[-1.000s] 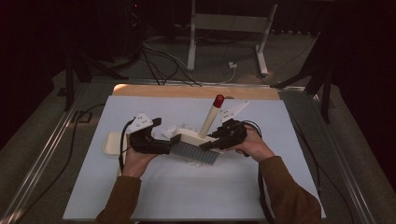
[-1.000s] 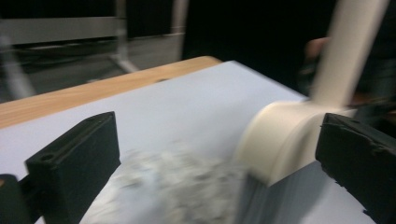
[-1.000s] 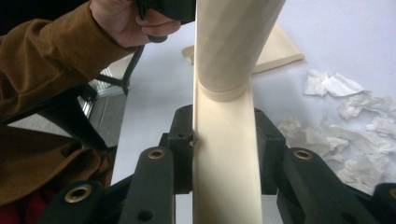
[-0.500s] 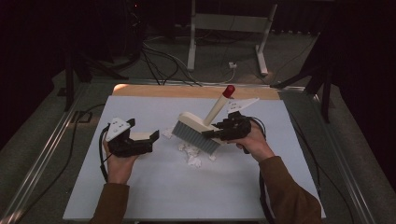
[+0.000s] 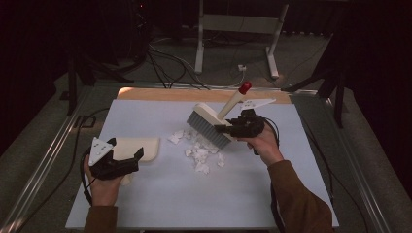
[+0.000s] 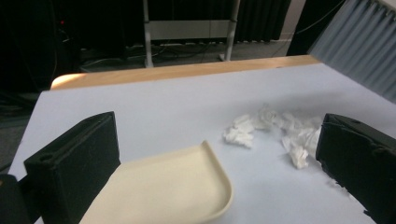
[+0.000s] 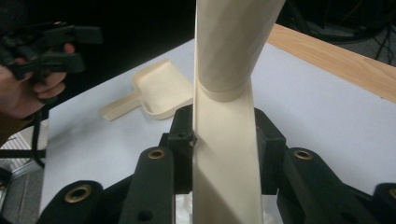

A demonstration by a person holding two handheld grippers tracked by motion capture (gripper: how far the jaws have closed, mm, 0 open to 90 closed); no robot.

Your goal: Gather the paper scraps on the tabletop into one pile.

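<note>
A cream dustpan lies flat on the pale table at the left, handle toward the person. My left gripper hovers just behind it, open wide, with the pan's rear part low between the jaws. A heap of white paper scraps lies mid-table. My right gripper is shut on the cream handle of a brush, held tilted above the scraps with grey bristles down and the red handle tip up. The right gripper view also takes in the dustpan and the left gripper.
A wooden strip runs along the table's far edge. Metal rails flank both sides. Cables and a stand's legs are on the floor beyond. Bare table surface lies in front of the scraps.
Both grippers were together mid-table. The left carried the dustpan to the left, let it go and drew back. The right lifted the brush away to the far right, uncovering the scraps.
</note>
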